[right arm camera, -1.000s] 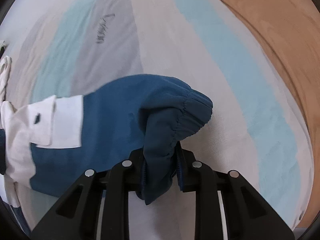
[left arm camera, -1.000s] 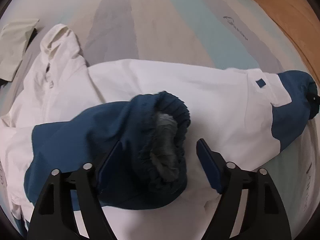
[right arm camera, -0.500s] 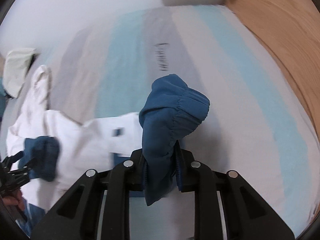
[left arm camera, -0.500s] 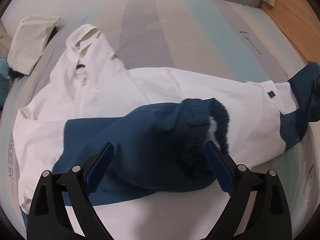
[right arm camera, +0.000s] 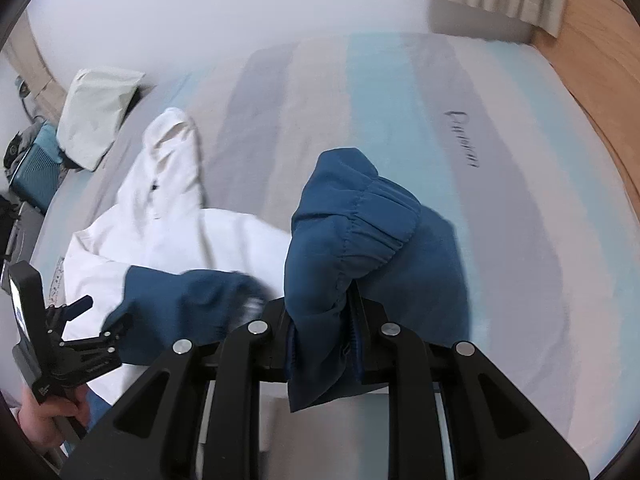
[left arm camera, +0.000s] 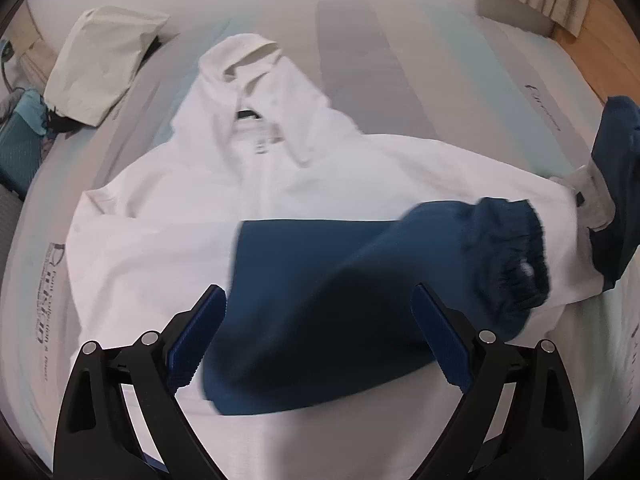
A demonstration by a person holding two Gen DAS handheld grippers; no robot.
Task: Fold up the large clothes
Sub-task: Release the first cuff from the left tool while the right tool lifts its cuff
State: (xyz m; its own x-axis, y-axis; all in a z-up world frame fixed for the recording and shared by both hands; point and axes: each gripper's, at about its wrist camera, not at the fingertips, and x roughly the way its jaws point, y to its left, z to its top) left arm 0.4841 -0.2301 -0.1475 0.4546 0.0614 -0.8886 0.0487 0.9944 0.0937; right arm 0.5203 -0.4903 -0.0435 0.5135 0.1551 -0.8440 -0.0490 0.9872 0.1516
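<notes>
**Jacket sleeves being folded on a striped bed**

Left wrist view: the left gripper [left arm camera: 320, 328] is hanging above the jacket [left arm camera: 168, 240] with its jaws spread wide; they have just been opening, and nothing is being pressed between them. The blue pads [left arm camera: 196, 332] are standing clear on either side of the near sleeve [left arm camera: 360, 300], which is lying across the white body with its gathered cuff [left arm camera: 516, 256] pointing right. The jacket is lying flat on the bed [left arm camera: 400, 80], its hood [left arm camera: 248, 56] pointing toward the far side. At the right edge the far sleeve [left arm camera: 618, 160] is rising off the bed.

Right wrist view: the right gripper [right arm camera: 320, 344] is clamping the blue far sleeve [right arm camera: 344, 232] just behind its elastic cuff, so the cuff is bunching up above the fingers and a flap of cloth is hanging below them. The sleeve is being held clear of the bed [right arm camera: 520, 240]. At lower left a hand [right arm camera: 44, 424] is gripping the handle of the left gripper [right arm camera: 100, 316], which is sitting over the near sleeve [right arm camera: 188, 304].

A cream pillow [left arm camera: 100, 68] is lying at the bed's far left corner, well apart from the jacket; a teal case [right arm camera: 34, 172] is standing beside the bed
</notes>
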